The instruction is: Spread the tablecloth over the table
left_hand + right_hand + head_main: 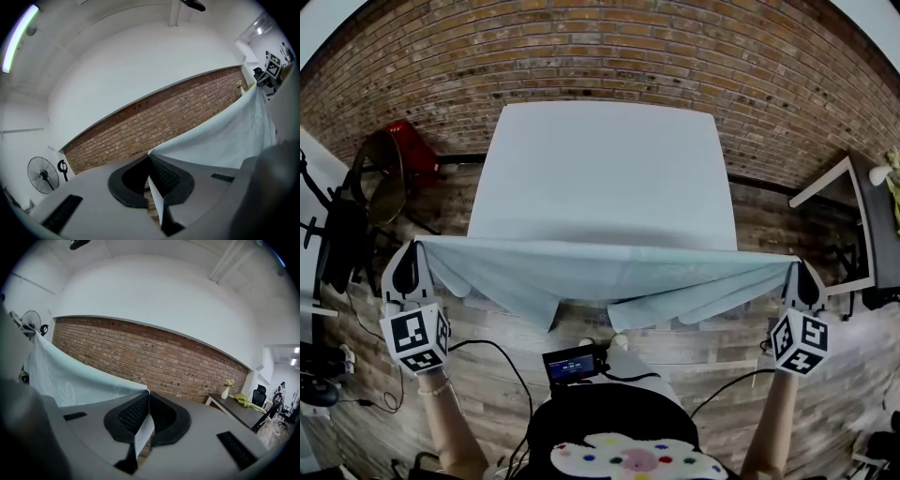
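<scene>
No word, number or brand can be read anywhere. The cube on the left tool, at the lower left of the head view, and the cube on the right tool, at the lower right, carry only black-and-white square marker patterns, without letters. The small screen at the lower centre glows bluish, its characters too small to make out.

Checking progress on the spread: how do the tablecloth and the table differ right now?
The tablecloth hangs in the air, stretched between the left gripper and the right gripper; the table lies flat and uncovered beyond it. The tablecloth sags in folds along its lower edge; the table is smooth. Both are pale and about equally wide.
</scene>
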`<state>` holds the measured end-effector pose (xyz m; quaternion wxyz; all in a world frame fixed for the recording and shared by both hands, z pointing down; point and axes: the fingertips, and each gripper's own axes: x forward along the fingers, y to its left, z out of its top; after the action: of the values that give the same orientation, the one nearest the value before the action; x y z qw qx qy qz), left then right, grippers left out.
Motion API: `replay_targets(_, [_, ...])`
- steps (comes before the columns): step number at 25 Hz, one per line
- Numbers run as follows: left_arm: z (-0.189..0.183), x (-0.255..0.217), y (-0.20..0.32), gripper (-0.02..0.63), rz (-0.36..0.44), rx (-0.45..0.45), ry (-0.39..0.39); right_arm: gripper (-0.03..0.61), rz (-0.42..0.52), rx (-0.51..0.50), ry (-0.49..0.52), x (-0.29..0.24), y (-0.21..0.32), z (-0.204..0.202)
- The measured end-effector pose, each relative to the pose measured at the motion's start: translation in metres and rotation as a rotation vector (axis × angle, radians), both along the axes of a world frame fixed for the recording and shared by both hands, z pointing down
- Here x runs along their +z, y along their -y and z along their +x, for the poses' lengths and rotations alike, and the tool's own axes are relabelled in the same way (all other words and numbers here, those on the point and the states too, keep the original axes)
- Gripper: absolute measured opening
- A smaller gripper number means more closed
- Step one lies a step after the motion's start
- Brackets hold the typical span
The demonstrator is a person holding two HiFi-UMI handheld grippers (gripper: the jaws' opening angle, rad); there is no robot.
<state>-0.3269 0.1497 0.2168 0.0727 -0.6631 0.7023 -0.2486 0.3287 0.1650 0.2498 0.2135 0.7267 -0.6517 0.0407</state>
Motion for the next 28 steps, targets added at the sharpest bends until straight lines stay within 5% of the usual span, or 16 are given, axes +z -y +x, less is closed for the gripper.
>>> replay_targets(7, [0.010,-0.017,0.024,0.015,0.041,0.014,0.021,0.034,0.057,-0.074,-0.025,-0.023,0.041,0.010])
replay_targets(21, [0.014,0.001,0.087,0.015,0.040,-0.040,-0.021,0.034,-0.007,-0.222,-0.022,0.003,0.115,0.013])
replay_targets(28, [0.007,0.012,0.134,0.015,-0.007,-0.015,0.036,0.034,-0.044,-0.245,-0.030,0.015,0.148,0.006])
